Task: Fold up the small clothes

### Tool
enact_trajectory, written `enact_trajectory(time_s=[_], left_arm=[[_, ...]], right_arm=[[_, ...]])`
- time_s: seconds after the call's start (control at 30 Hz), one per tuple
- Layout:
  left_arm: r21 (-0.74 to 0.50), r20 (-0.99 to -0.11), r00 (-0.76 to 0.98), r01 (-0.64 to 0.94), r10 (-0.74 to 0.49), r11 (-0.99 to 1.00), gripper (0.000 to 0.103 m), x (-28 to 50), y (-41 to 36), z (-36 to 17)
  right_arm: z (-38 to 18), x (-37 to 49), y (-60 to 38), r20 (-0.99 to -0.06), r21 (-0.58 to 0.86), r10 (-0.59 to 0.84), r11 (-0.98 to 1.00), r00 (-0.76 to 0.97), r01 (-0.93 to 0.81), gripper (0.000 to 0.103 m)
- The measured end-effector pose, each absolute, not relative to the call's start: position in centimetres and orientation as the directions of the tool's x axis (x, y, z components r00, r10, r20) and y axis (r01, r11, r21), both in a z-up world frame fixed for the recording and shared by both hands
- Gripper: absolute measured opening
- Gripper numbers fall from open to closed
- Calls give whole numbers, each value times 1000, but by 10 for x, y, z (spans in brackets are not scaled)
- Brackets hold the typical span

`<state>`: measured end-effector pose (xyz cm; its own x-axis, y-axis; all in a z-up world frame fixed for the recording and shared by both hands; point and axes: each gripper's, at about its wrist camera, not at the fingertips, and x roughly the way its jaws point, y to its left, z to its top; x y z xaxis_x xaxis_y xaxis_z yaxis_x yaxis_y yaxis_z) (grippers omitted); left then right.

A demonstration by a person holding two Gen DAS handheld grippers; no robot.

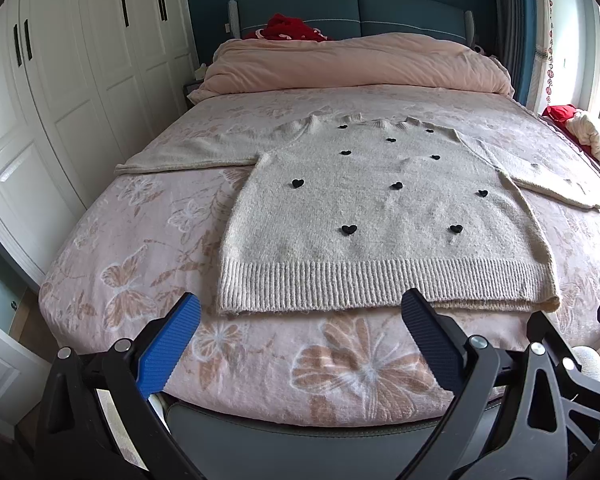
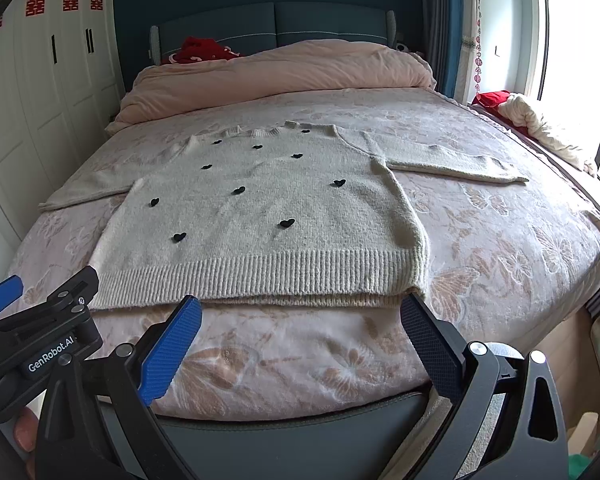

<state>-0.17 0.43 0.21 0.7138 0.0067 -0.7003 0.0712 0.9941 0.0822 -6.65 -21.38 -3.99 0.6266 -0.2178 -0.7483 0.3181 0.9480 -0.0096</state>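
A cream knit sweater with small black hearts lies flat on the bed, face up, both sleeves spread out to the sides, ribbed hem nearest me. It also shows in the right wrist view. My left gripper is open and empty, hovering just short of the hem near its middle. My right gripper is open and empty, just short of the hem's right part, its right fingertip near the hem's right corner. The left gripper's body shows at the left of the right wrist view.
The bed has a pink floral cover; a rolled pink duvet and red cloth lie at the headboard. White wardrobes stand left. A window ledge with bundled cloth is right. The bed's dark foot edge is below me.
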Motion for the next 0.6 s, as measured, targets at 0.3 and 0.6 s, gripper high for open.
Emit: enact_trajectory(time_s=[0.3,0.6], left_arm=[[85,-701,714,73,7,994,98,-1,4,1],[82,-704,710,71,8,994,98,3,7,0]], right_arm=[[-41,-67,-214,-751,-6,-215,948,625,319,98],[-41,-67,-214,-753,-5,-213,948,623,319,98]])
